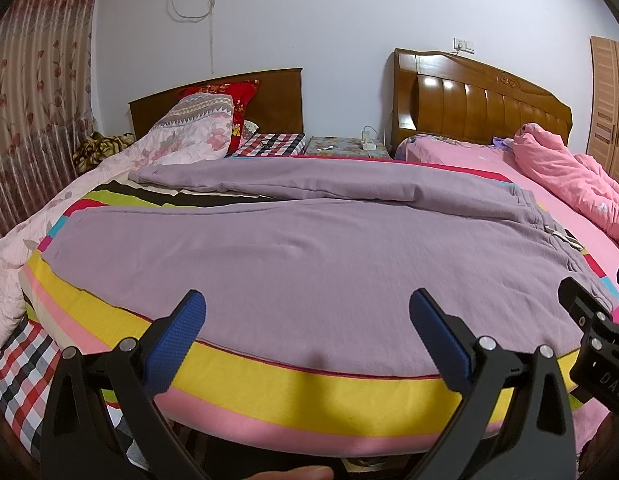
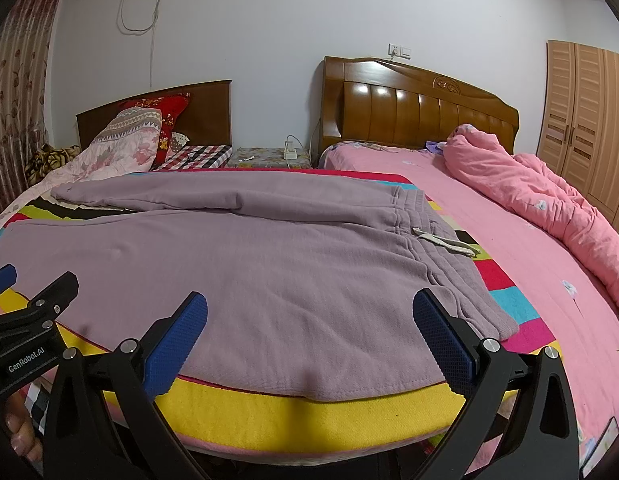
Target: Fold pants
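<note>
The pants [image 1: 301,248] lie spread flat on the bed [image 1: 309,396], waistband at 3 o'clock, ready for folding; left claw [image 1: 307,340] and right claw [image 2: 309,340] hover gaping, empty, above the near hem.

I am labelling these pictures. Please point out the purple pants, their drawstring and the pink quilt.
purple pants [image 2: 269,280], right wrist view, middle of the near leg.
drawstring [image 2: 445,242], right wrist view, the pale cord at the waistband.
pink quilt [image 2: 549,196], right wrist view, middle of the bunched fabric.

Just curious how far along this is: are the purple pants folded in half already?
No, the purple pants lie spread flat, their two legs splayed apart on the striped blanket.
</note>
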`<control>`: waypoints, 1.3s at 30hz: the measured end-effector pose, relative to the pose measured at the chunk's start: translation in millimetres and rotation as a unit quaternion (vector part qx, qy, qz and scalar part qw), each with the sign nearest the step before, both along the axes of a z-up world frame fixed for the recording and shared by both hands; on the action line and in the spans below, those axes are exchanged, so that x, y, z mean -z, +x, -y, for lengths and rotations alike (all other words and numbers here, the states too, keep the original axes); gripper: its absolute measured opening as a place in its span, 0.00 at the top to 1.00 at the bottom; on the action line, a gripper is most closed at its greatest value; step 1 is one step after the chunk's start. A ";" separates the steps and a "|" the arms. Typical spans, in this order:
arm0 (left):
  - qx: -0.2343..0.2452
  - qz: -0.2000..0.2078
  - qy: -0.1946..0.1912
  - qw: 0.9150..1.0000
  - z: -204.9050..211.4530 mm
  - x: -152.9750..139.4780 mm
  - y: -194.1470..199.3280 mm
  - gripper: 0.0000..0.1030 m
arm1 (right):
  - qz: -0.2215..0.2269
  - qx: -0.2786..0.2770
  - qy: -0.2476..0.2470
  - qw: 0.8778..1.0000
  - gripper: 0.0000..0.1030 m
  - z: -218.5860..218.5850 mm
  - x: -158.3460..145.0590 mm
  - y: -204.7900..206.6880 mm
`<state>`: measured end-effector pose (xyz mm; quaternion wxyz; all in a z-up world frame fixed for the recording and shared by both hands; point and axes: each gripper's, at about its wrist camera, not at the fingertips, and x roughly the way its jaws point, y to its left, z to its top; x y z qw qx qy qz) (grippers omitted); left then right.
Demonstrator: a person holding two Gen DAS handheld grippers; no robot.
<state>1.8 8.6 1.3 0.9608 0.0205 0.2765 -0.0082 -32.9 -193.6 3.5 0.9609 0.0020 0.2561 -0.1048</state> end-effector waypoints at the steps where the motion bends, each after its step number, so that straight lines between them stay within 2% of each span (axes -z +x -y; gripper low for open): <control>1: 0.000 -0.001 -0.001 1.000 -0.5 0.1 0.3 0.01 | 0.000 0.000 0.000 1.000 0.04 0.7 0.3 0.1; 14: -0.006 -0.012 -0.008 1.000 -4.9 2.1 0.6 0.01 | -0.003 -0.001 -0.001 1.000 0.04 1.8 2.7 0.9; 17: 0.003 -0.025 -0.001 1.000 -3.4 2.2 7.3 0.01 | 0.001 -0.026 -0.001 1.000 0.04 4.8 0.4 4.7; 19: 0.026 -0.046 0.005 0.999 -3.2 -0.5 18.9 0.01 | -0.003 -0.054 0.007 0.999 0.04 15.7 -5.2 15.3; 22: 0.100 -0.084 -0.009 0.991 -4.5 -14.1 48.1 0.01 | -0.022 -0.106 0.052 0.993 0.04 55.6 -21.1 46.3; 23: 0.116 -0.093 0.007 0.989 -2.7 -20.9 60.7 0.01 | -0.028 -0.106 0.065 0.992 0.04 68.5 -26.2 57.0; 25: 0.138 -0.092 0.065 0.984 3.4 -38.2 90.1 0.01 | -0.038 -0.112 0.092 0.989 0.04 107.1 -37.4 87.4; 27: 0.136 -0.073 0.107 0.982 6.0 -53.3 117.6 0.01 | -0.050 -0.104 0.092 0.989 0.04 139.0 -46.8 122.5; 28: 0.130 -0.071 0.125 0.981 6.3 -60.4 137.5 0.01 | -0.059 -0.107 0.083 0.989 0.04 154.6 -49.7 144.3; 29: 0.134 -0.084 0.127 0.979 6.4 -63.4 156.2 0.01 | -0.068 -0.113 0.078 0.988 0.04 168.1 -50.4 164.4; 30: 0.145 -0.117 0.117 0.975 4.5 -62.7 176.5 0.01 | -0.086 -0.122 0.075 0.986 0.04 182.6 -48.1 191.4; 31: 0.174 -0.188 0.086 0.963 3.3 -55.0 206.7 0.01 | -0.095 -0.126 0.075 0.985 0.04 191.8 -46.1 208.7; 33: 0.213 -0.272 0.031 0.938 1.7 -40.3 247.7 0.01 | -0.116 -0.148 0.074 0.979 0.04 205.6 -38.2 248.0; 35: 0.213 -0.289 -0.003 0.933 -4.1 -34.4 278.0 0.02 | -0.146 -0.180 0.066 0.971 0.04 213.4 -26.2 292.4; 39: 0.215 -0.269 -0.096 0.934 -13.2 -26.4 326.6 0.01 | -0.209 -0.239 0.015 0.948 0.04 203.6 4.3 369.2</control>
